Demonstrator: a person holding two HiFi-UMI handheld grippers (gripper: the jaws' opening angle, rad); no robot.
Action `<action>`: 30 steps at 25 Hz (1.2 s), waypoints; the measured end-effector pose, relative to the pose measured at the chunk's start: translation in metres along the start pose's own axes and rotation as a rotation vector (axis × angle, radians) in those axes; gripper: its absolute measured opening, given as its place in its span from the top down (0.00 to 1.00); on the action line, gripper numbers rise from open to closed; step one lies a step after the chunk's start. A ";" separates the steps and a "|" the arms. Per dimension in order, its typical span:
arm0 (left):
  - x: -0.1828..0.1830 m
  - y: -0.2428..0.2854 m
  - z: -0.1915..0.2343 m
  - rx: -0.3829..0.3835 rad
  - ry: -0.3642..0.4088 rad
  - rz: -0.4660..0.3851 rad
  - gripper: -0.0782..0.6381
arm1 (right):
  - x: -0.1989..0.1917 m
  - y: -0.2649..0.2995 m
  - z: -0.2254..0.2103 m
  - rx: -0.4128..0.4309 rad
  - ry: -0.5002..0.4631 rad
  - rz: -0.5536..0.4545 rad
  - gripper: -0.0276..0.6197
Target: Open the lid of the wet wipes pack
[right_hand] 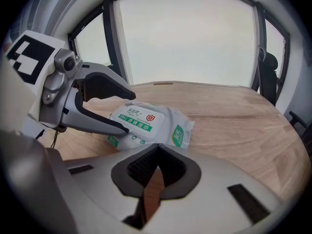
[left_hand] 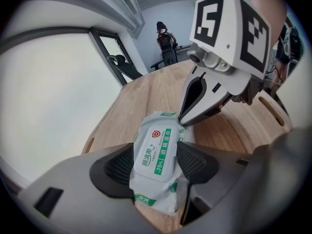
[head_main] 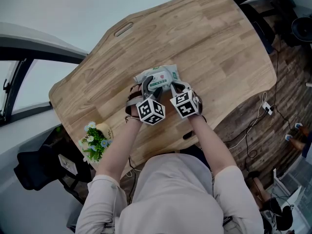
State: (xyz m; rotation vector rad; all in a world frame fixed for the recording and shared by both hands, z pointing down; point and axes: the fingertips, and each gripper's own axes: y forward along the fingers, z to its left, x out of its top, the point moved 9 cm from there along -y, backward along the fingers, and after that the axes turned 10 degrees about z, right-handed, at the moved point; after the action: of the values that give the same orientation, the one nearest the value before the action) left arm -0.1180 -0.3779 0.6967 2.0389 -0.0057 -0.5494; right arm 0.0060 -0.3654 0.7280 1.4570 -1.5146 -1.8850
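Note:
A white and green wet wipes pack (head_main: 158, 77) lies flat near the middle of the wooden table (head_main: 219, 48), its lid (left_hand: 155, 152) down. My left gripper (left_hand: 157, 165) straddles the pack, one pad (left_hand: 122, 167) against each long side, shut on it. In the right gripper view the left gripper (right_hand: 129, 112) holds the pack (right_hand: 151, 123) from the left. My right gripper (left_hand: 181, 122) is shut, and its tip rests at the far corner of the lid. In its own view the right gripper (right_hand: 156, 152) has nothing between its pads.
A small pot of flowers (head_main: 95, 140) stands at the table's near left corner. A cut-out handle slot (head_main: 123, 29) sits near the far edge. A black chair (head_main: 36, 172) is on the left, and cables (head_main: 265, 108) trail on the floor to the right.

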 end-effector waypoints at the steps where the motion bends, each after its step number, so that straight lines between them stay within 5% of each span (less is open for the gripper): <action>1: 0.000 0.000 0.000 -0.002 -0.005 0.001 0.49 | -0.001 0.000 0.001 -0.006 -0.011 -0.003 0.95; 26: 0.005 -0.010 0.003 0.026 -0.062 0.004 0.49 | 0.000 0.002 0.001 0.003 0.050 0.032 0.96; 30: 0.010 -0.022 0.011 0.076 -0.110 -0.068 0.49 | 0.000 0.003 0.001 0.007 0.052 0.035 0.96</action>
State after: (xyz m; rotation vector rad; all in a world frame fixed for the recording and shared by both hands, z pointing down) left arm -0.1185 -0.3783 0.6706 2.0863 -0.0235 -0.7135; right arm 0.0039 -0.3661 0.7308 1.4614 -1.5145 -1.8095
